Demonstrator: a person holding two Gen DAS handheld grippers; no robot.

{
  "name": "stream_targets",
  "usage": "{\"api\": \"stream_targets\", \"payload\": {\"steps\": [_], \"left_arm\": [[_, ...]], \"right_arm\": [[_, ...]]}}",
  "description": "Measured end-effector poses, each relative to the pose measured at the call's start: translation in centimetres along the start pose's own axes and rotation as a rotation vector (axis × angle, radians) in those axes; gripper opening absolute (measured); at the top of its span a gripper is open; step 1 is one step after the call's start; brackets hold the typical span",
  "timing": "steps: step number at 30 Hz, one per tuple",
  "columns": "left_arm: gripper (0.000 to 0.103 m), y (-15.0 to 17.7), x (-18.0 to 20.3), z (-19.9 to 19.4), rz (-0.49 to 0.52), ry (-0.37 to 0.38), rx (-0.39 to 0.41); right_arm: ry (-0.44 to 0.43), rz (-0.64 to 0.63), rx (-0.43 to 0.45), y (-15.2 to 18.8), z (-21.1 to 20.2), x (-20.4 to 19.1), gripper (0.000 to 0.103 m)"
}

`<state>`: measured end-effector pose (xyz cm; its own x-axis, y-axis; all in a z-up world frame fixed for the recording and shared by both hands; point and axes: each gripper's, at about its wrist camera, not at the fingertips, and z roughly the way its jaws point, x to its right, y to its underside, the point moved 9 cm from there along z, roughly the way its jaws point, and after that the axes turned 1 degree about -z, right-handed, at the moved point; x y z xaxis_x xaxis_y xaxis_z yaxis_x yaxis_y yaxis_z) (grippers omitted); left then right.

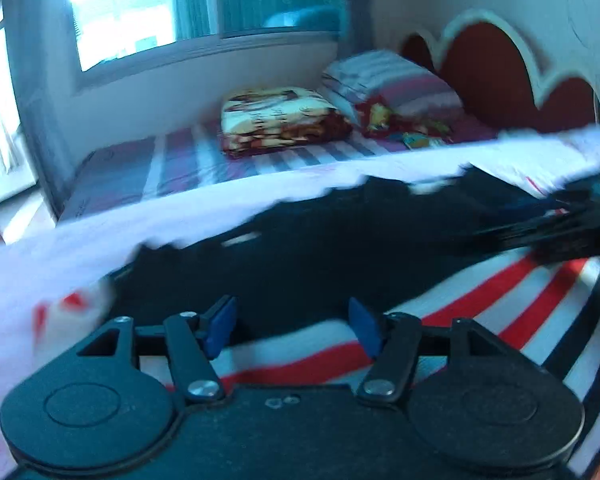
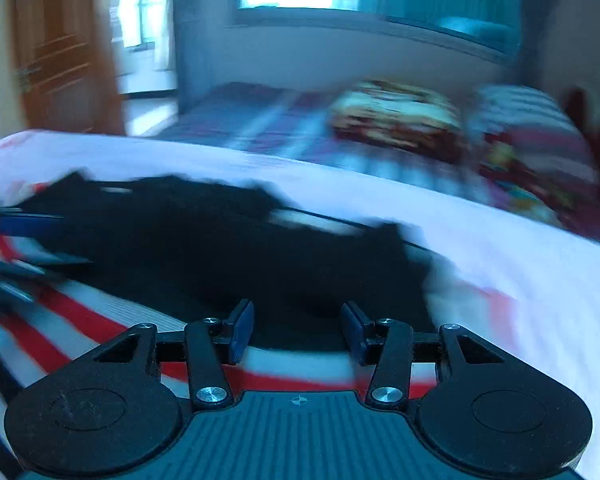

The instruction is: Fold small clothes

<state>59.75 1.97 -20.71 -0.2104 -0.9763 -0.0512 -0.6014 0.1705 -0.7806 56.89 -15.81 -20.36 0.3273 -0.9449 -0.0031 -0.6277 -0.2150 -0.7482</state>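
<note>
A dark navy, almost black small garment of soft cloth lies spread flat as one broad, ragged-edged band on a white cloth with red and black stripes, which covers the near part of the bed; motion blur hides the garment's exact cut. In the left wrist view the left claw hangs just over the garment's near hem, its two blue pads standing apart with nothing pressed between them, the dark cloth showing in the gap. To the right in that view the right claw reaches in from the frame's edge at the garment's right end, blurred. In the right wrist view the same garment fills the middle, and the right claw is open over its near edge, gripping nothing, while the left claw shows at the far left. One garment is visible, with two claws. Beyond it runs a plain white sheet, then a bed with a purple and grey striped cover carrying one folded patterned blanket and one striped pillow. The garment's far edge is jagged against the white sheet; white cloth lies bare on both sides of it.
</note>
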Motion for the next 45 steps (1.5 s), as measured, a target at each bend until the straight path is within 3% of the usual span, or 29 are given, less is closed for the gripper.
{"api": "stream_targets", "payload": {"steps": [1, 2, 5, 8, 12, 15, 18, 20, 24, 27, 29, 33, 36, 39, 41, 43, 45], "left_arm": [[0.066, 0.6, -2.0, -0.5, -0.019, -0.045, -0.009], [0.066, 1.3, -3.8, -0.9, -0.026, -0.088, -0.012], [0.062, 1.4, -5.4, -1.7, -0.081, -0.075, -0.021], [0.063, 0.2, -2.3, -3.4, -0.034, -0.063, 0.004], [0.063, 0.7, 3.4, -5.0, -0.035, 0.036, 0.031], [0.065, 3.0, 5.2, -4.7, -0.018, 0.039, -0.009], [0.067, 4.2, 3.1, -5.5, -0.075, 0.046, 0.017], [0.067, 5.1, 0.5, -6.4, -0.116, -0.005, 0.009], [0.064, 5.9, -2.4, -8.7, -0.169, -0.057, -0.015], [0.064, 5.3, -1.3, -10.1, -0.167, -0.066, 0.0], [0.064, 5.3, 0.2, -10.2, -0.169, -0.046, 0.01], [0.065, 6.7, 1.9, -10.0, -0.141, -0.056, -0.019], [0.066, 8.1, 0.8, -10.2, -0.119, -0.12, -0.037], [0.066, 9.7, -2.5, -11.7, -0.166, -0.186, -0.043], [0.065, 10.4, -4.0, -12.6, -0.209, -0.145, -0.034], [0.063, 10.3, -4.0, -12.9, -0.182, -0.139, -0.038], [0.063, 9.9, -3.7, -12.9, -0.17, -0.149, -0.046]], "right_arm": [[0.027, 0.006, 0.009, 0.4, -0.8, 1.5, 0.035], [0.068, -0.004, 0.007, 0.8, -1.4, 2.7, 0.035], [0.068, 0.042, 0.001, 1.0, -2.5, 3.0, 0.035], [0.013, 0.048, 0.055, 0.1, -4.9, -0.5, 0.035], [-0.089, -0.034, 0.009, 1.8, -5.3, -6.3, 0.035], [-0.055, -0.069, -0.006, 3.2, -5.3, -6.8, 0.035], [-0.005, -0.034, -0.032, 4.4, -6.1, -4.3, 0.035], [0.027, 0.007, -0.037, 5.3, -6.9, -2.2, 0.05], [0.076, 0.06, -0.047, 5.7, -9.2, -1.4, 0.05], [-0.009, 0.08, 0.007, 5.2, -11.1, -5.0, 0.05], [-0.056, 0.053, -0.001, 5.4, -11.1, -8.2, 0.05], [-0.062, -0.017, -0.038, 6.7, -10.3, -11.7, 0.05], [-0.002, -0.016, -0.053, 7.9, -10.4, -10.1, 0.05], [0.068, 0.03, -0.069, 9.5, -11.2, -7.2, 0.05], [0.067, 0.075, -0.076, 10.7, -12.1, -5.0, 0.05], [0.075, 0.07, -0.069, 10.6, -13.4, -4.4, 0.05], [0.115, 0.118, 0.03, 9.3, -15.6, -2.6, 0.05]]}}
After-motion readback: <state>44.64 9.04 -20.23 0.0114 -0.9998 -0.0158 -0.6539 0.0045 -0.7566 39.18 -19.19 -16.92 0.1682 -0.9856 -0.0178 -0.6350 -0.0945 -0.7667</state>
